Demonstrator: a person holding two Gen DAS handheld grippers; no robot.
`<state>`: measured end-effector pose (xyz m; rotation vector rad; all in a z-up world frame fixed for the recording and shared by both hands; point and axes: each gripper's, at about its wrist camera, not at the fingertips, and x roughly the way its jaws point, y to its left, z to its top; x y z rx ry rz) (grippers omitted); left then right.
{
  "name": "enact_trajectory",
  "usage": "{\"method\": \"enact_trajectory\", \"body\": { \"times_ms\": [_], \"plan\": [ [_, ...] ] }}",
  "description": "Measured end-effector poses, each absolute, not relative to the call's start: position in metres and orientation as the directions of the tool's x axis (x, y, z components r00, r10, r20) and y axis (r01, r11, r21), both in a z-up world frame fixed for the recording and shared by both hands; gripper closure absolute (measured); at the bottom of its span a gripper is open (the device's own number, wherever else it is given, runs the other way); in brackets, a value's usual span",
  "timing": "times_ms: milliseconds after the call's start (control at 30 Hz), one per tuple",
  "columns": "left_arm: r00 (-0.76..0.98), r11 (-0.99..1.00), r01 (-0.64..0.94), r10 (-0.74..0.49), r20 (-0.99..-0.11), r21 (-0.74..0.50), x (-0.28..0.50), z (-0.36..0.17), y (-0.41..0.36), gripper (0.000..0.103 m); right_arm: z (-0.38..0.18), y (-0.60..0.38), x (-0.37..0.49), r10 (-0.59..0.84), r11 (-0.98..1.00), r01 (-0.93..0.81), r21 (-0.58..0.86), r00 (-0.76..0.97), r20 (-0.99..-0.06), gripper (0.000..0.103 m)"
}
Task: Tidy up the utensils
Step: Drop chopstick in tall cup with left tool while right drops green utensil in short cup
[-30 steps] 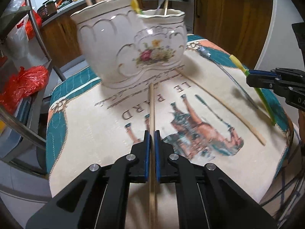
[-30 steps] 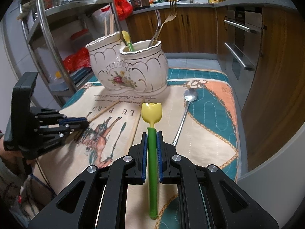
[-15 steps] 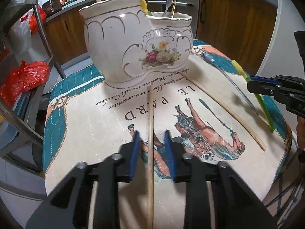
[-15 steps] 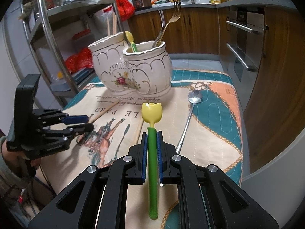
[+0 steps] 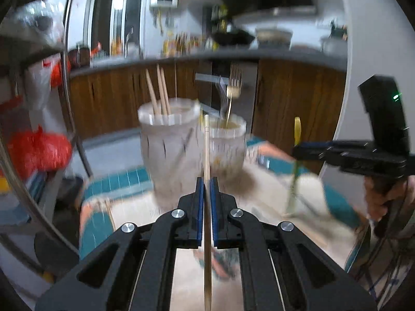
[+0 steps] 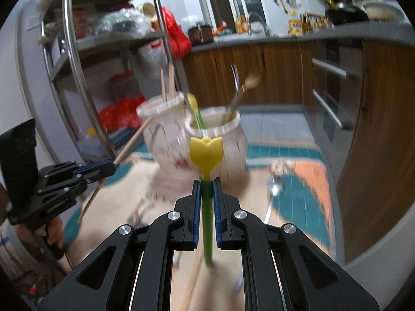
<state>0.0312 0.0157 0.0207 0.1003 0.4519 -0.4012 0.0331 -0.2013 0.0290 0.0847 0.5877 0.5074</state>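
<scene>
Utensil sort, carry stage: both tools lifted, holder ahead.

Left gripper (image 5: 205, 178): jaws closed on a chopstick (image 5: 206, 155), raised off the desk (image 6: 298, 181), tip near the holder (image 6: 192, 140) rim. Right gripper (image 6: 206, 181): jaws closed on a green fork (image 6: 206, 153) with yellow tulip head, upright, short of the holder. Holder: two ceramic cups, chopsticks in the left, forks in the right. Spoon (image 6: 273, 191) lies on the desk. Next, likely: tip each piece upright over its matching cup, then release.
</scene>
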Motion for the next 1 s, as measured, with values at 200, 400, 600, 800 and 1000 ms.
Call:
{"method": "enact_trajectory", "body": {
  "times_ms": [200, 400, 600, 800, 1000],
  "plan": [
    [0.873, 0.923, 0.384, -0.373, -0.315, -0.028, 0.057, 0.057, 0.025, 0.098, 0.058, -0.189, 0.052, 0.484, 0.874, -0.448, 0.187, 0.77, -0.416, 0.093],
    [0.892, 0.921, 0.377, -0.39, -0.23, -0.102, 0.088, 0.087, 0.036, 0.098, 0.077, -0.179, 0.067, 0.478, 0.877, -0.457, 0.15, 0.787, -0.39, 0.093],
    [0.893, 0.896, 0.389, -0.424, -0.153, -0.213, 0.133, 0.107, 0.042, 0.098, 0.096, -0.184, 0.077, 0.512, 0.858, -0.476, 0.191, 0.782, -0.355, 0.093],
    [0.899, 0.894, 0.385, -0.419, -0.124, -0.229, 0.165, 0.106, 0.031, 0.098, 0.104, -0.19, 0.087, 0.492, 0.87, -0.45, 0.199, 0.804, -0.334, 0.093],
    [0.922, 0.925, 0.34, -0.363, -0.132, -0.171, 0.182, 0.087, 0.012, 0.098, 0.089, -0.189, 0.109, 0.451, 0.892, -0.4, 0.21, 0.795, -0.405, 0.093]
  ]
}}
